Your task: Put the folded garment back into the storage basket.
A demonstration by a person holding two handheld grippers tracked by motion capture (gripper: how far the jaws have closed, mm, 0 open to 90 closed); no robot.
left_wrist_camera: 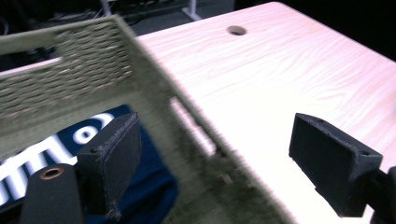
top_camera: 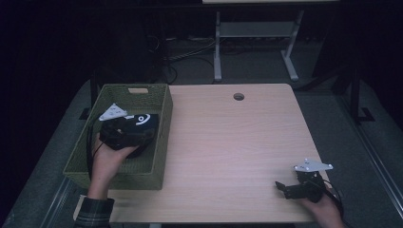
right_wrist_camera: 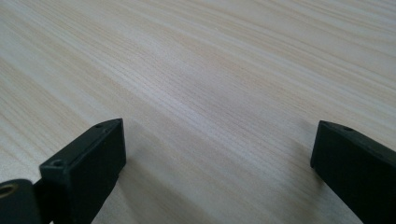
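Note:
A green woven basket [top_camera: 119,179] stands on the left part of the light wooden table [top_camera: 237,142]. Inside it lies a dark blue cloth [top_camera: 145,119] with white print. A hand holds my left gripper [top_camera: 142,135] low over the basket, above that cloth. In the left gripper view the left gripper [left_wrist_camera: 217,135] is open. One jaw is over the cloth [left_wrist_camera: 154,186], the other is over the tabletop, and the basket's wall [left_wrist_camera: 93,60] runs between them. My right gripper [top_camera: 281,187] rests at the table's near right corner. Its jaws stand open [right_wrist_camera: 215,135] over bare wood.
A round cable hole [top_camera: 238,96] is near the table's far edge, also visible as the hole [left_wrist_camera: 236,30] in the left gripper view. Beyond the table are the white legs of another desk [top_camera: 217,52] and cables on the dark floor.

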